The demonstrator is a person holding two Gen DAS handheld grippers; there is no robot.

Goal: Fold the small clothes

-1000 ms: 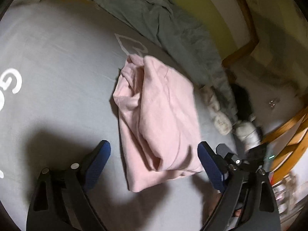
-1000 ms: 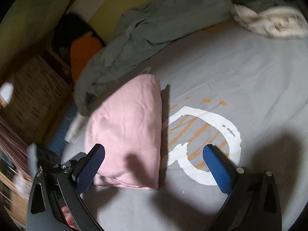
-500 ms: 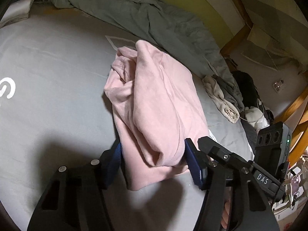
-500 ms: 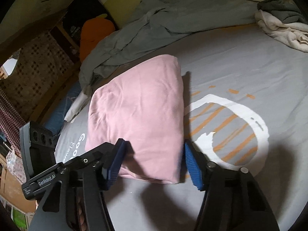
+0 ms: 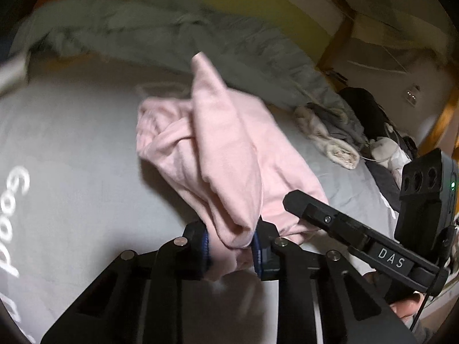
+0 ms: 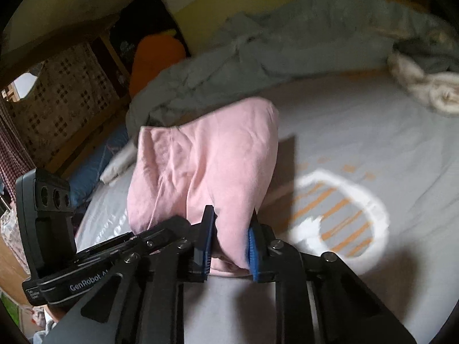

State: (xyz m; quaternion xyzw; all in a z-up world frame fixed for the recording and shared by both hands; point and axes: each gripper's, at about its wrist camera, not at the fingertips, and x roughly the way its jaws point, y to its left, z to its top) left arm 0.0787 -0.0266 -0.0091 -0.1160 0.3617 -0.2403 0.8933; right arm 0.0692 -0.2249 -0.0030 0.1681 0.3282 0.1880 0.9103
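Pink garment [image 5: 226, 154], partly folded, sits bunched near the middle of a bed, its near edge gathered up off the grey bedsheet [image 5: 71, 132] by two hand-held grippers. A rumpled grey-green blanket [image 5: 160, 37] runs along the far side of the sheet, against a yellow wall. White lettering [image 5: 13, 215] is printed on the sheet to the left of the garment in the left wrist view; a white ring with orange stripes [image 6: 341, 218] is printed just right of the garment in the right wrist view. A cream-coloured piece of clothing [image 5: 330, 140] lies crumpled on the sheet, well apart from the pink one. The left gripper [image 5: 231, 248] has its blue-padded jaws closing, with a thick fold of the pink fabric pinched between the pads. The right gripper [image 6: 229, 246] is likewise closing its jaws on the neighbouring part of that same near edge, the cloth pressed between both pads. In each wrist view the other gripper appears at the frame's edge, just beside the one in front. Both pictures are blurred.
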